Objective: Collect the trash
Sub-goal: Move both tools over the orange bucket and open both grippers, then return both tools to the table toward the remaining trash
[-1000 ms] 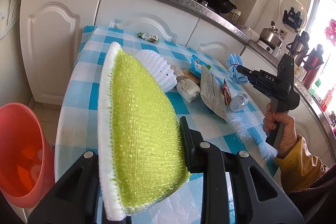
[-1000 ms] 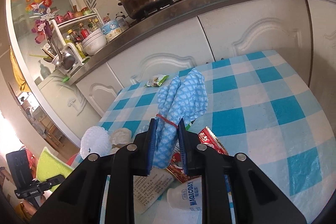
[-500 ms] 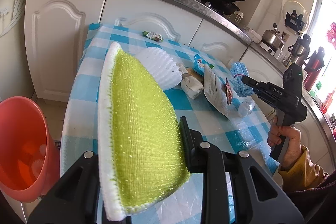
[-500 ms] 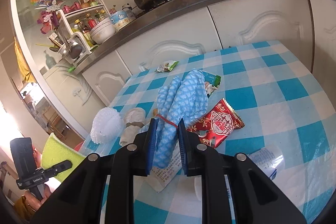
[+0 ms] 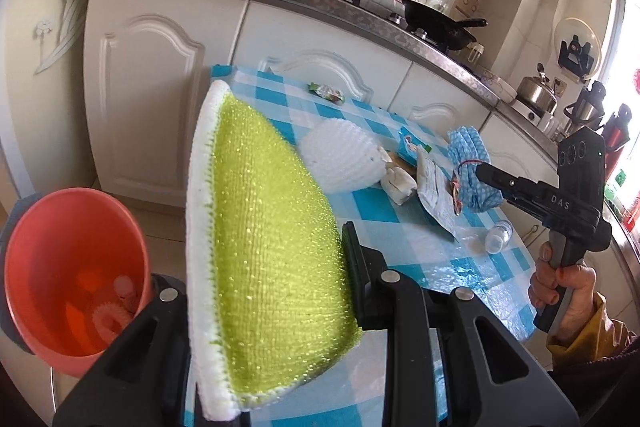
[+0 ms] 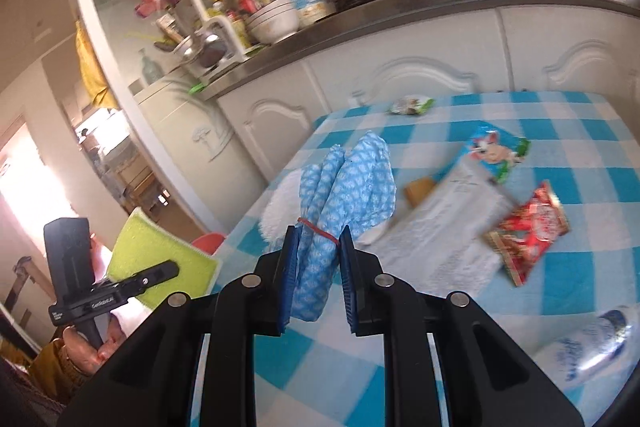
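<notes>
With the left gripper (image 5: 276, 291) clamped on the green sponge (image 5: 272, 247) and the right gripper (image 6: 318, 283) on the blue cloth bundle (image 6: 344, 195), both loads seem bound for the red bin (image 5: 52, 259) at nine o'clock, needing carriage over its mouth before release.

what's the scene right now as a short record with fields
left gripper: shut on green sponge
right gripper: shut on blue cloth bundle, tied with a red band
bin: orange bucket on the floor, beside the table
table: blue checked cloth
still on table: white foam net, red wrapper, small bottle
</notes>
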Demonstrator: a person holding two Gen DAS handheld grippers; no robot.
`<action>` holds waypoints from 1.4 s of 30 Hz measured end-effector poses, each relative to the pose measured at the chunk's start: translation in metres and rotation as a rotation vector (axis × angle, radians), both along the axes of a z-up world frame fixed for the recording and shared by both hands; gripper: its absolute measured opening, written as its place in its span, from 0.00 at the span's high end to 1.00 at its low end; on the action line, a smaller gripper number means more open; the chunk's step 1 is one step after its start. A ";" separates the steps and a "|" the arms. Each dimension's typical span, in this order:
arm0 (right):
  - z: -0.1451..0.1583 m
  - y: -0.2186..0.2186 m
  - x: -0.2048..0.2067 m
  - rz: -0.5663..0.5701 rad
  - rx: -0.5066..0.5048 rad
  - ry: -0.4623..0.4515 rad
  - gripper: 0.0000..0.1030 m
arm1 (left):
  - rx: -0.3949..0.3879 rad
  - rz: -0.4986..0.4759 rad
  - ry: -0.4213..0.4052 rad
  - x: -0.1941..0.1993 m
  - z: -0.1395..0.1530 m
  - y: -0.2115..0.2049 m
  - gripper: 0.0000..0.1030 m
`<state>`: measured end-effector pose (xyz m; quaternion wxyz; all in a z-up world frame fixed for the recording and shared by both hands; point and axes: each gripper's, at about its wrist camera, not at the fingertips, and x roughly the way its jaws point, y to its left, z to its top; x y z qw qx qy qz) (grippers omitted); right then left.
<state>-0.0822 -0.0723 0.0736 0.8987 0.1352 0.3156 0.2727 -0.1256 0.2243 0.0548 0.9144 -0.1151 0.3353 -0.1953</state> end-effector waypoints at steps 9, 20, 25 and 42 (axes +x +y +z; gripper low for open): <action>0.000 0.162 0.019 0.342 -0.030 0.048 0.79 | 0.090 0.267 0.010 -0.005 0.004 0.101 0.73; -0.044 0.305 0.052 0.501 -0.167 0.151 0.77 | 0.153 0.406 0.155 0.037 -0.057 0.182 0.72; -0.061 0.324 0.059 0.516 -0.194 0.218 0.70 | 0.155 0.415 0.213 0.045 -0.087 0.191 0.71; -0.005 0.186 0.025 0.257 0.035 0.141 0.11 | 0.179 0.582 0.158 -0.013 -0.044 0.177 0.09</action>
